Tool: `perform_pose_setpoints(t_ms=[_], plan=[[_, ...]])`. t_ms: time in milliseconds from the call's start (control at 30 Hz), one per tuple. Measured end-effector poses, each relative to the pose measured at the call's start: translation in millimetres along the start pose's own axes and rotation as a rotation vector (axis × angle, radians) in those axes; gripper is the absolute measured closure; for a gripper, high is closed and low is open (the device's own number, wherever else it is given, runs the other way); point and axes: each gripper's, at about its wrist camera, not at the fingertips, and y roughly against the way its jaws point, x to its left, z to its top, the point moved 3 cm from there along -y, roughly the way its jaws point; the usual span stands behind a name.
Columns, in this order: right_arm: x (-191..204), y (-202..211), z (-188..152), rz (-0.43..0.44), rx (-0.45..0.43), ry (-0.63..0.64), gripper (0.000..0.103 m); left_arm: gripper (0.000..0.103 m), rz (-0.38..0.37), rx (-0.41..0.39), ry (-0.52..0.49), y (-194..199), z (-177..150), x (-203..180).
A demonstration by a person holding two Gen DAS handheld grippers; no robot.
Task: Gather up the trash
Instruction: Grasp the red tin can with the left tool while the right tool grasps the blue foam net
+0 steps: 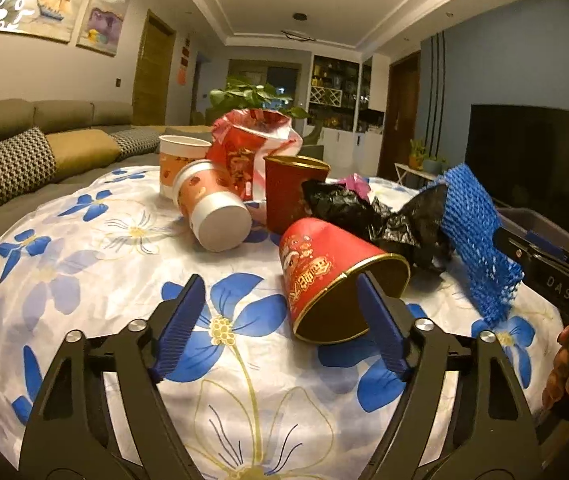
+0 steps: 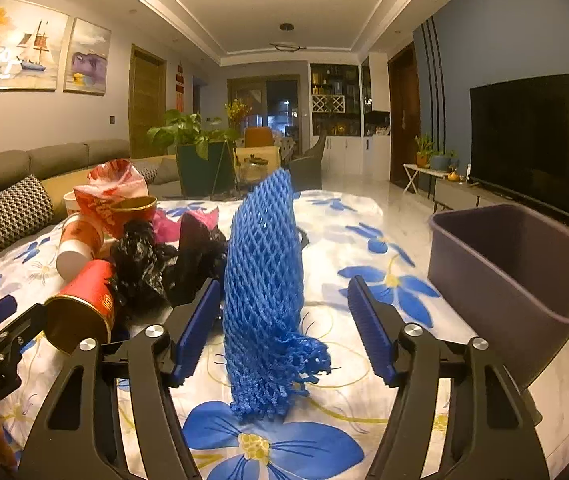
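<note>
Table (image 2: 344,220), draped in a white cloth with blue flowers: I take it as the landmark, and all the trash lies on it. Grey bin (image 2: 524,272): it stands at the table's right edge, apart from the pile, and what I can see of its inside shows only bare wall.

Blue foam net sleeve (image 2: 264,288): it stands upright near the table's front edge, frayed end down on the cloth, between the spread fingers of my right gripper (image 2: 284,304); I see a gap between the net and the right finger, while the left finger is close beside it. Black plastic bag (image 2: 152,264): crumpled, just left of the net, toward the table's middle. Red-and-white plastic bag (image 1: 252,148): it stands at the back of the pile, toward the table's far side.

Tipped red paper cup (image 1: 336,280): it lies on its side near the front of the table, gold-rimmed mouth toward me. My left gripper (image 1: 280,300) hangs with its fingers wide apart and holds nothing; the right finger overlaps the mouth of the cup in the left wrist view. Upright red cup (image 1: 288,196): it stands behind the tipped one. Two pale cups (image 1: 212,212): left of the red cups, one lying on its side and one upright behind it.
</note>
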Motion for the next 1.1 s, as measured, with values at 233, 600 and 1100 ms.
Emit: perform_pose_setpoints(t_ms=[233,600,1100], plan=[[-1.4,-12.8,-8.6,0.040,0.039,-0.025,0.056,0.055,-0.028,0.051,-0.004,-14.5,-3.3,-4.2],[-0.3,-15.8,-12.5,0.094,0.061,-0.023,0.089,0.101,-0.064,0.085,0.002,-24.4,-4.7,-10.0],[-3.8,24.6,9.1,0.118,-0.025,-0.030,0.093,0.102,-0.072,-0.005,0.038,17.8,18.8,-5.4]])
